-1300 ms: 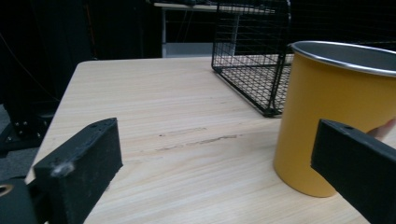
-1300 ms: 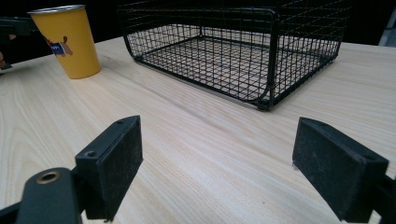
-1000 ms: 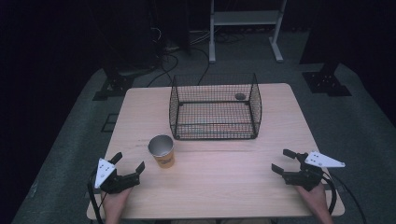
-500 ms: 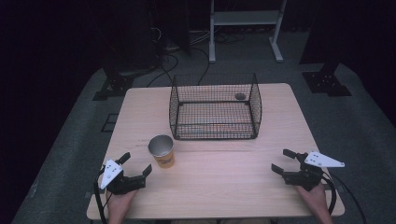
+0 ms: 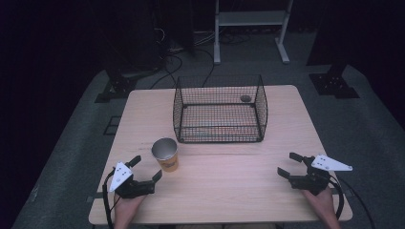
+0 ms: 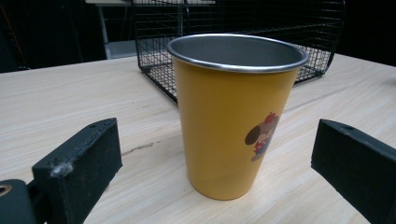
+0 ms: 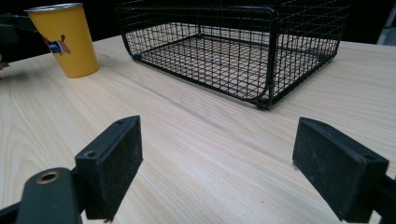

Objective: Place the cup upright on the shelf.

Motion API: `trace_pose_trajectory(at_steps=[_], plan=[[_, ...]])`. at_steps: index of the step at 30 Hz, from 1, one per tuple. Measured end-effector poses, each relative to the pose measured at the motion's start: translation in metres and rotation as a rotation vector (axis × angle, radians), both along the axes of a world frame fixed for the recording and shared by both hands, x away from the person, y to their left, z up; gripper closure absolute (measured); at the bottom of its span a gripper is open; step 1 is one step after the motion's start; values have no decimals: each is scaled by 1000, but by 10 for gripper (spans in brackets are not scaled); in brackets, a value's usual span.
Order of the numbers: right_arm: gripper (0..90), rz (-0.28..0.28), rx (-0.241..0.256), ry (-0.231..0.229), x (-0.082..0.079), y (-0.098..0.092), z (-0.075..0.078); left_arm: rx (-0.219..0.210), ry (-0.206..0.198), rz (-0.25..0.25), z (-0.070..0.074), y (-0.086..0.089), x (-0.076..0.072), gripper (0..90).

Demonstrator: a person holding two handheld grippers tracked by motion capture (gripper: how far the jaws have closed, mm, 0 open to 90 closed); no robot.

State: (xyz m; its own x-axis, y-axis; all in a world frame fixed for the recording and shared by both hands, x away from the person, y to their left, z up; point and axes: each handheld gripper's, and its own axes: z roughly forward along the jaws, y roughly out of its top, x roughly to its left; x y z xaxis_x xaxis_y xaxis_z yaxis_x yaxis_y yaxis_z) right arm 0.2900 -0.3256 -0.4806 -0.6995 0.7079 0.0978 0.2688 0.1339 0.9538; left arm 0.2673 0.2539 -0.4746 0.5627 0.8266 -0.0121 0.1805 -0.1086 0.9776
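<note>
A: Where does the yellow cup (image 5: pixel 165 154) stand?

B: On the wooden table (image 5: pixel 229 191), near its front left part, just in front of the left corner of the black wire basket (image 5: pixel 219 109) but apart from it. It stands upright: its long axis is vertical, the steel-rimmed mouth points up and the narrower base sits on the wood. In the left gripper view a small cartoon print faces toward that view's right.

A: And the left gripper (image 5: pixel 145 171)?

B: It is held low over the table just in front of the cup, aimed at it. Its jaws are spread wide, one on each side of the cup in its own view, and neither touches the cup.

A: The right gripper (image 5: pixel 290 165)?

B: It is well apart from the cup, near the table's front right corner. Its jaws are spread too, with bare wood between them, and it looks toward the basket, with the cup far off to the left.
</note>
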Motion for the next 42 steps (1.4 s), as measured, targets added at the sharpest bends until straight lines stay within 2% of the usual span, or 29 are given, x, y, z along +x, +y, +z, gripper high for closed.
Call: trace_pose_trajectory(at_steps=[10, 18, 25, 38, 42], plan=[[148, 1, 0, 2, 0, 0, 0, 15, 12, -32, -2, -10, 5, 10], [148, 1, 4, 3, 0, 0, 0, 21, 2, -20, 0, -20, 10, 10], [148, -2, 12, 7, 1, 0, 0, 39, 35, -17, -1, -28, 19, 11], [148, -2, 9, 8, 1, 0, 0, 22, 29, 7, -2, -28, 25, 11], [149, -1, 11, 8, 1, 0, 0, 37, 30, 2, -1, -30, 26, 10]])
